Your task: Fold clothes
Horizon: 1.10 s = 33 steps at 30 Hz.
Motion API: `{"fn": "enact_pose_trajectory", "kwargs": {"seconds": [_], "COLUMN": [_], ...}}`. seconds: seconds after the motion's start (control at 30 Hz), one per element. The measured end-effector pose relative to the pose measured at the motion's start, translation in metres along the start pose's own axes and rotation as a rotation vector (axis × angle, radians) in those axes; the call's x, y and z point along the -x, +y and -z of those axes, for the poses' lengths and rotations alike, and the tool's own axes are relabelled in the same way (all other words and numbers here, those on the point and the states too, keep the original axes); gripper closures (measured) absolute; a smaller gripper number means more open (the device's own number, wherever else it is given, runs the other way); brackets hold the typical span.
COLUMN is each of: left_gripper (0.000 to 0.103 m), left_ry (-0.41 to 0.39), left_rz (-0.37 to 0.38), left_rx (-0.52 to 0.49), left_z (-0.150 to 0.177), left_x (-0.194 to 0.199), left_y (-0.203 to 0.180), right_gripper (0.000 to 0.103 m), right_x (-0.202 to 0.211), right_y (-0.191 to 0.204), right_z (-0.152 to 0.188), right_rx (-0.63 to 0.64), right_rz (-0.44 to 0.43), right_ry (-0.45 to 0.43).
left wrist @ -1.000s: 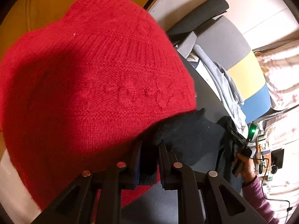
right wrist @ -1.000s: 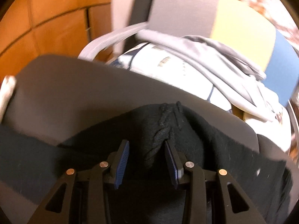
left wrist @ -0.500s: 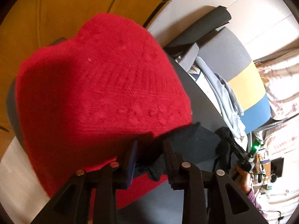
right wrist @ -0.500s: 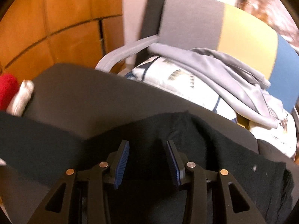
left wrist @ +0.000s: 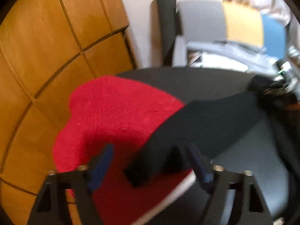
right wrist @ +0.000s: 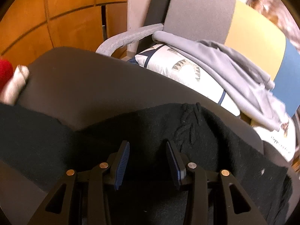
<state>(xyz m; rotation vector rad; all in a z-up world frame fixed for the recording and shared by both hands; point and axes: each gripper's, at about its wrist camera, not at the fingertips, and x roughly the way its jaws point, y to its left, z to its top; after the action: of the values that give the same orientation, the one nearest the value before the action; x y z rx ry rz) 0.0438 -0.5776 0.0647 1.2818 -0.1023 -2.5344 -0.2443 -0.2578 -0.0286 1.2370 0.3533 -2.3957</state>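
Observation:
A long black knitted garment point(left wrist: 210, 123) lies stretched across the dark grey table point(left wrist: 187, 82). Its near end rests on a red knitted sweater point(left wrist: 116, 112) at the table's left. My left gripper point(left wrist: 150, 157) is open above that end and holds nothing. In the right wrist view the black garment point(right wrist: 168, 131) lies flat with a bunched knot point(right wrist: 189, 120) at its far edge. My right gripper point(right wrist: 148, 151) is open just over the cloth and holds nothing. The other gripper shows blurred at the far right of the left wrist view point(left wrist: 283, 78).
A chair with a grey, yellow and blue back point(right wrist: 234, 22) stands behind the table, piled with a grey hoodie point(right wrist: 225, 61) and a white patterned cloth point(right wrist: 187, 71). An orange wooden cabinet point(left wrist: 46, 43) stands to the left. A red and white cloth edge point(right wrist: 11, 80) shows at the table's left.
My left gripper has opened and let go of the black garment's end, then pulled back. The red sweater now lies lower and farther away. My right gripper stays open over the cloth.

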Motion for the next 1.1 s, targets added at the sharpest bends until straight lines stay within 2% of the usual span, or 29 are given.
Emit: {"fn": "enact_pose_trajectory", "kwargs": {"seconds": [0.03,0.13,0.2,0.33,0.47,0.5,0.53,0.6,0.63,0.67,0.73,0.8,0.97,1.1], "left_gripper": [0.095,0.094,0.094,0.093,0.093,0.093,0.093,0.090,0.090,0.089,0.088,0.088,0.088,0.087], "left_ry": [0.040,0.083,0.070,0.087,0.109,0.117,0.125,0.138,0.138,0.139,0.142,0.151,0.171,0.193], "left_rz": [0.005,0.085,0.086,0.052,0.080,0.080,0.082,0.087,0.088,0.090,0.097,0.117,0.167,0.196], "left_rx": [0.035,0.175,0.194,0.233,0.303,0.299,0.292,0.281,0.282,0.283,0.291,0.331,0.409,0.440], "left_z": [-0.005,-0.016,-0.019,-0.018,-0.009,-0.007,-0.004,0.000,0.001,0.003,0.006,0.007,0.010,0.011], "left_x": [-0.011,-0.024,-0.023,-0.029,-0.029,-0.027,-0.025,-0.022,-0.022,-0.021,-0.020,-0.021,-0.023,-0.024], "left_y": [0.007,0.033,0.041,0.046,0.048,0.047,0.046,0.043,0.043,0.043,0.045,0.051,0.063,0.070], "right_gripper": [0.062,0.062,0.063,0.063,0.063,0.064,0.064,0.078,0.083,0.093,0.094,0.095,0.097,0.097], "right_x": [0.001,-0.005,-0.015,-0.022,-0.023,-0.019,-0.014,-0.006,-0.010,-0.014,-0.026,-0.028,-0.042,-0.048], "right_y": [-0.004,-0.012,-0.014,-0.005,-0.005,-0.003,0.004,0.017,0.024,0.031,0.041,0.044,0.028,0.027], "right_z": [-0.003,-0.009,-0.012,-0.014,-0.019,-0.022,-0.026,-0.032,-0.032,-0.033,-0.032,-0.034,-0.049,-0.054], "right_rx": [-0.028,-0.070,-0.071,-0.037,-0.117,-0.119,-0.074,0.016,0.052,0.089,0.131,0.152,-0.003,-0.054], "right_rz": [-0.022,-0.041,-0.038,0.035,0.064,0.070,0.039,-0.021,-0.051,-0.081,-0.126,-0.109,-0.097,-0.082], "right_ry": [-0.002,0.021,0.041,-0.004,0.001,0.006,-0.015,-0.049,-0.011,0.026,0.100,0.072,0.013,-0.021]}}
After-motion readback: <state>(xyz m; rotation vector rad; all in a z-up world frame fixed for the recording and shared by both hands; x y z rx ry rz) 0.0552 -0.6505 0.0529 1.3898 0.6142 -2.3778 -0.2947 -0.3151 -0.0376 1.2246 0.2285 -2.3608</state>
